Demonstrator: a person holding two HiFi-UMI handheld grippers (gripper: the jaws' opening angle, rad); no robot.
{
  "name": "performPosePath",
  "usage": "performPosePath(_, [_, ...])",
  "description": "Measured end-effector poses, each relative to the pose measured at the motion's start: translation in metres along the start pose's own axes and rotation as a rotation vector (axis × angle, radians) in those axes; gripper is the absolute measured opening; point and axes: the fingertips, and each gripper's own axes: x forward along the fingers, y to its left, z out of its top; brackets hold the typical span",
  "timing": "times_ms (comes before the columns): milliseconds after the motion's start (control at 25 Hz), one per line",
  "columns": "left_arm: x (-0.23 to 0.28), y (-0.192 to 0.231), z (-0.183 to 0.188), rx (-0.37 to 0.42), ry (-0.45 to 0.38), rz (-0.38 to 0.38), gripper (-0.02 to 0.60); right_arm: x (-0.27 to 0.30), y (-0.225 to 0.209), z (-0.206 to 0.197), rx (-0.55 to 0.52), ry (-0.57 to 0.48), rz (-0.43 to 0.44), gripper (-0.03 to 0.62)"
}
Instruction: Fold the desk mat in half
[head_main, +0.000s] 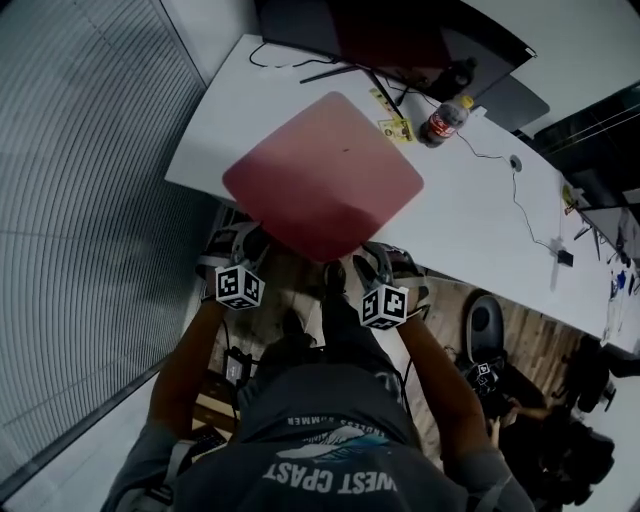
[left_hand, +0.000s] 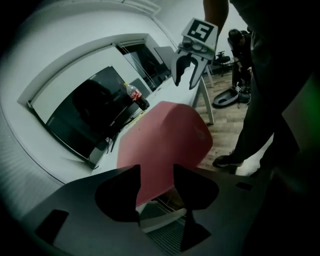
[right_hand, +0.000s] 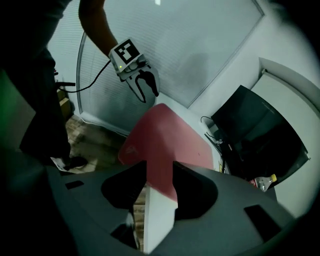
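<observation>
A red desk mat lies on the white desk, and its near corner hangs over the desk's front edge. My left gripper sits just below that edge at the mat's left side. Its jaws stand apart around the mat's hanging edge, without pressing on it. My right gripper is at the mat's right side. The mat and its pale underside run between the parted jaws. Each gripper appears in the other's view: the right gripper and the left gripper.
A drink bottle and a dark monitor stand at the desk's far edge, with cables trailing right. A slatted window wall rises at the left. Dark gear and a chair base sit on the wooden floor to the right.
</observation>
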Motion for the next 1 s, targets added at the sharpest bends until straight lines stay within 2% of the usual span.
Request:
performPosePath(80, [0.013,-0.008,-0.009,0.049,0.044,0.017,0.258,0.011,0.008,-0.01,-0.058,0.018,0.01,0.214])
performPosePath(160, [0.025,-0.013,-0.019,0.1,0.085,0.048,0.355,0.019,0.012,-0.018,-0.119,0.039,0.012,0.248])
performPosePath(280, [0.043,-0.026,-0.036,0.155,0.126,0.078,0.405,0.033,0.018,-0.03,-0.216,0.069,-0.001,0.288])
performPosePath(560, [0.064,-0.041,-0.053,0.204,0.172,0.108,0.425,0.059,0.017,-0.042,-0.341,0.08,-0.076,0.334])
performPosePath(880, [0.076,-0.043,-0.054,0.126,0.15,0.131,0.423,0.072,0.017,-0.047,-0.384,0.088,-0.089,0.332])
performPosePath(920, [0.076,-0.041,-0.054,0.117,0.145,0.138,0.422,0.073,0.016,-0.048,-0.387,0.085,-0.093,0.319])
performPosePath(960, [0.076,-0.04,-0.053,0.109,0.14,0.145,0.422,0.073,0.015,-0.047,-0.388,0.08,-0.093,0.268])
performPosePath(1000, [0.075,-0.038,-0.051,0.102,0.134,0.151,0.417,0.072,0.015,-0.047,-0.387,0.072,-0.089,0.261])
